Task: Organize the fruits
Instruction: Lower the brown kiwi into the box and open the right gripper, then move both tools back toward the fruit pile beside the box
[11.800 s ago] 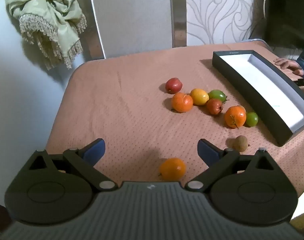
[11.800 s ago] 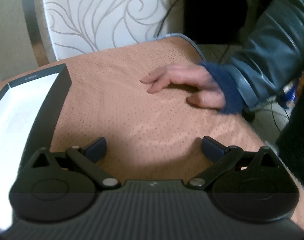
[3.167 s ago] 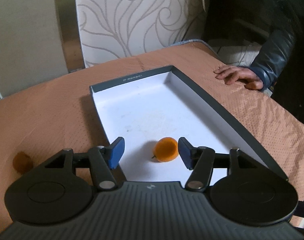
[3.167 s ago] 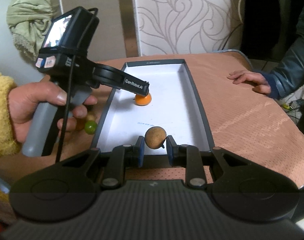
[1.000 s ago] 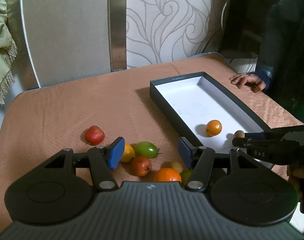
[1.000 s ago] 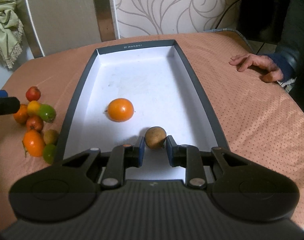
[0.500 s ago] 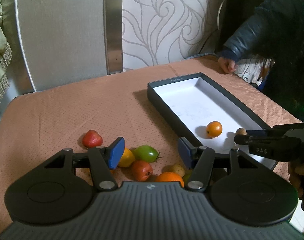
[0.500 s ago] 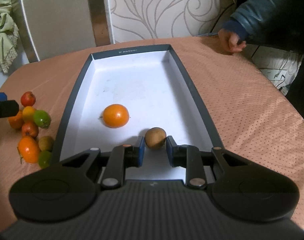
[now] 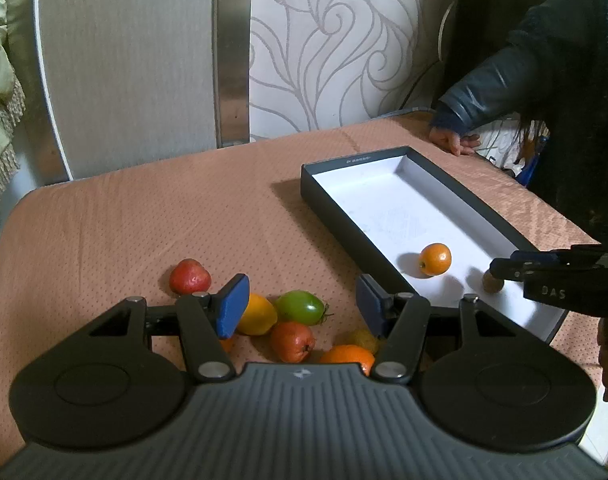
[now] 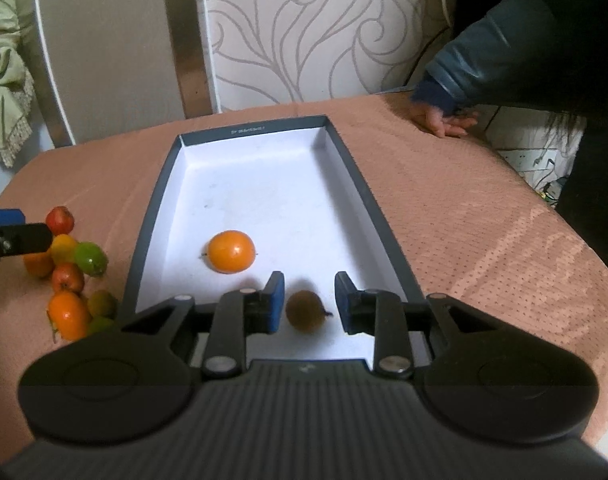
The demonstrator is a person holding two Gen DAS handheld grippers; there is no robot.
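Brown, round, rough-skinned fruit (image 10: 305, 311): lies on the white floor of the dark-walled shallow cardboard box (image 10: 360, 196), near its front edge, between the blue pads of the right gripper (image 10: 308, 305). Jaws opening; pads stand clear of the skin on both sides. Judged light, firm and free to roll; best taken across its widest girth, short stem kept out of the pads.

Orange round citrus fruit (image 10: 230, 251): same box, just beyond and left of the brown one, apart from it. Judged smooth, slightly yielding; moderate squeeze.

Left gripper (image 9: 299, 302): jaws spread, nothing between the pads, hovering over the loose pile.

Loose pile, on the salmon dotted tablecloth (image 9: 143, 208) beside the box's left wall: red apple-like fruit (image 9: 189, 276), yellow lemon-like fruit (image 9: 257, 315), green tomato-like fruit (image 9: 299, 307), small red fruit (image 9: 291, 341), second orange (image 9: 347, 356), others partly hidden. The fruits touch; lifting one may set its neighbours rolling. Outermost pieces offer the clearest grip.

Bystander's hand (image 10: 440, 122): rests at the table's far right edge.
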